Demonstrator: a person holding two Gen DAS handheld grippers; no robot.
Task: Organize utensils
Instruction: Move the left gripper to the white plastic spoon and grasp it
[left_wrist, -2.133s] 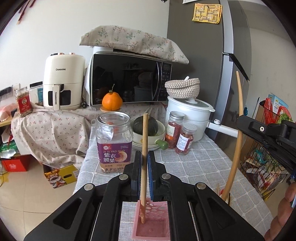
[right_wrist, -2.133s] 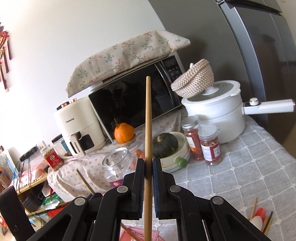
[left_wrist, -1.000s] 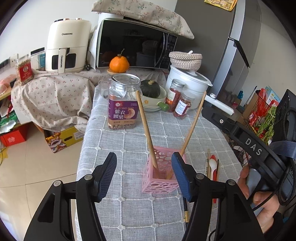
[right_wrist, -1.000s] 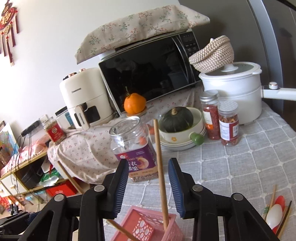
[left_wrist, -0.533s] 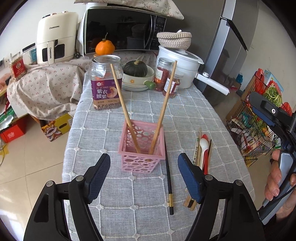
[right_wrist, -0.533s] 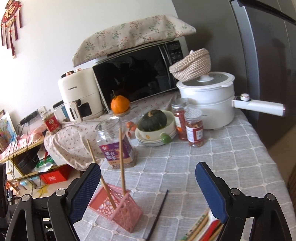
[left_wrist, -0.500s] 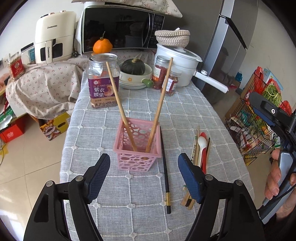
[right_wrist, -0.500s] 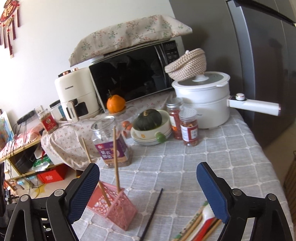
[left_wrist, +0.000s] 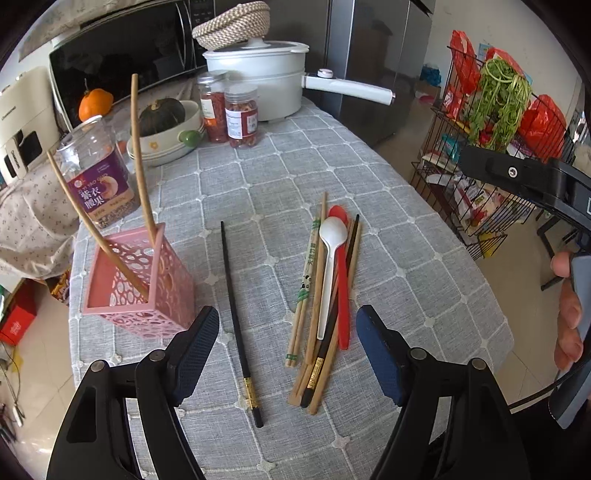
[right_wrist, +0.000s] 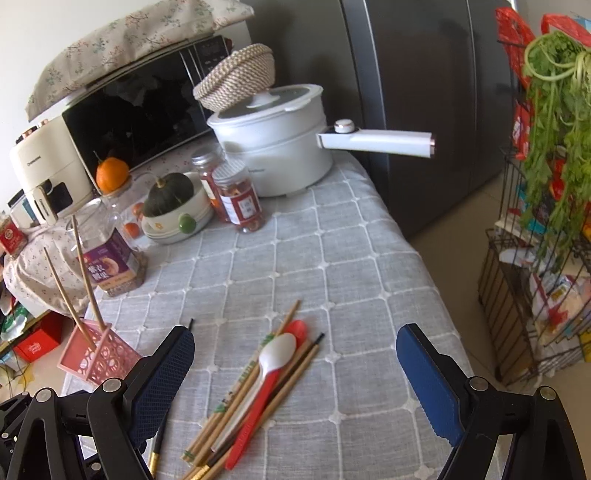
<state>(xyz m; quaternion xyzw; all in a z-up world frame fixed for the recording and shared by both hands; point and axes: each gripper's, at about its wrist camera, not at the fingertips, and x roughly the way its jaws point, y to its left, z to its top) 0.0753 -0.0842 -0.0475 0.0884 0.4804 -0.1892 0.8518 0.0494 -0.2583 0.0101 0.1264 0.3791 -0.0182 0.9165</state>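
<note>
Left wrist view: my left tool (left_wrist: 288, 354) hangs spread and empty over a lone black chopstick (left_wrist: 238, 317) and the utensil pile (left_wrist: 325, 291). Pink holder (left_wrist: 147, 295) hugs the desk's (left_wrist: 424, 240) left edge. Right tool (right_wrist: 295, 373) gapes empty; bare cloth lies right.

A lived-in home kitchen corner.

At the upper left of the frame a microwave (right_wrist: 140, 107) sits under a floral cloth (right_wrist: 136, 40) beside a cream air fryer (right_wrist: 48, 170); at the top a tall grey fridge (right_wrist: 417, 92) stands behind a white electric pot (right_wrist: 273, 144). A table under a grey checked tablecloth (right_wrist: 332, 280) carries spice jars (right_wrist: 240, 201), a squash in a bowl (right_wrist: 170, 192) and loose chopsticks and spoons (left_wrist: 328, 280). At the right edge (leafy greens hanging over it) stands a wire rack (right_wrist: 532, 266) of groceries.
</note>
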